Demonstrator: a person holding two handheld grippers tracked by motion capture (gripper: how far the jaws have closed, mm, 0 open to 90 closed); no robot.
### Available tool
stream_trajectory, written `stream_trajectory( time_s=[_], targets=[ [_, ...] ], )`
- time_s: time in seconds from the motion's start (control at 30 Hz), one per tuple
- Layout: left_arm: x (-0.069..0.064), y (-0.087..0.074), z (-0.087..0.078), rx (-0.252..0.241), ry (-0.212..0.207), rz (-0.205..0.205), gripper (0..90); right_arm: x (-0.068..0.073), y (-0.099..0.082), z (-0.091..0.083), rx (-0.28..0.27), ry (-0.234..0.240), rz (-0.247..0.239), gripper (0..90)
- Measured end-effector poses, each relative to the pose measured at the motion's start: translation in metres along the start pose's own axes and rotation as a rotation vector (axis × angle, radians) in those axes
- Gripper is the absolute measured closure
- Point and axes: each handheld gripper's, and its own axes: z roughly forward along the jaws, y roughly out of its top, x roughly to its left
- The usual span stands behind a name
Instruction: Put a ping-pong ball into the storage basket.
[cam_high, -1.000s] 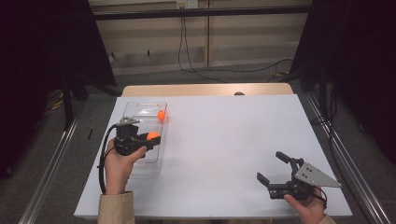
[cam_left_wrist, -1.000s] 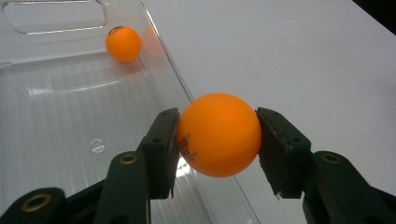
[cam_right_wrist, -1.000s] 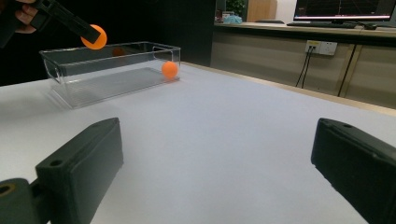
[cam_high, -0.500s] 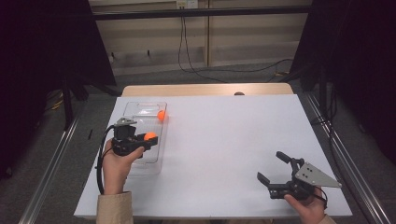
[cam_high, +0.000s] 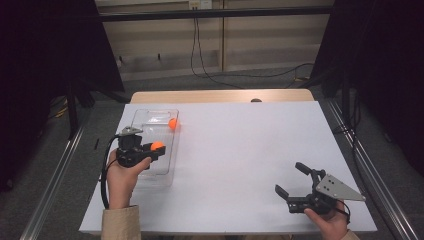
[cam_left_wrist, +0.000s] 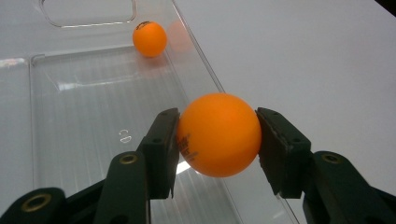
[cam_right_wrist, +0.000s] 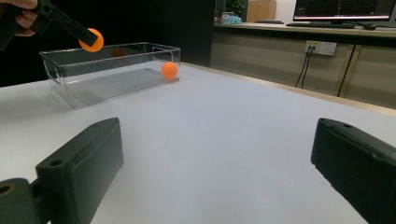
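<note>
High view: my fixed camera above near table edge, facing forward and down, whole white table (cam_high: 240, 150) visible. Left gripper view: close, looking down into clear bin (cam_left_wrist: 93, 116). Right gripper view: low near tabletop, level across it; bin upper left. All three share bin and table.

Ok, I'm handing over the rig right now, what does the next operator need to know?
Left hand-held gripper: shut on an orange ball, held above the clear box, over its right wall.
Right hand-held gripper: open, holding nothing, low at the white table's near right.
Done: a second orange ball lies in the box's far end.
Left: probably release the held ball into the box.
</note>
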Motion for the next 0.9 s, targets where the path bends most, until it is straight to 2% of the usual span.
stream_trajectory(
  time_s=[0.5, 0.6, 0.9],
  targets=[
    [0.0044, -0.0026, 0.0021, 0.008, 0.038, 0.009, 51.0, 0.0003, 0.0001, 0.0001, 0.0, 0.0, 0.002, 1.7],
    [0.0056, -0.0034, 0.0029, 0.005, 0.037, 0.005, 51.0, 0.0002, 0.0001, 0.0001, 0.001, 0.003, -0.001, 1.7],
    [0.0082, -0.0059, 0.0056, 0.002, 0.069, -0.004, 50.9, 0.0002, 0.0002, 0.0002, 0.002, 0.002, -0.003, 1.7]
  ],
)
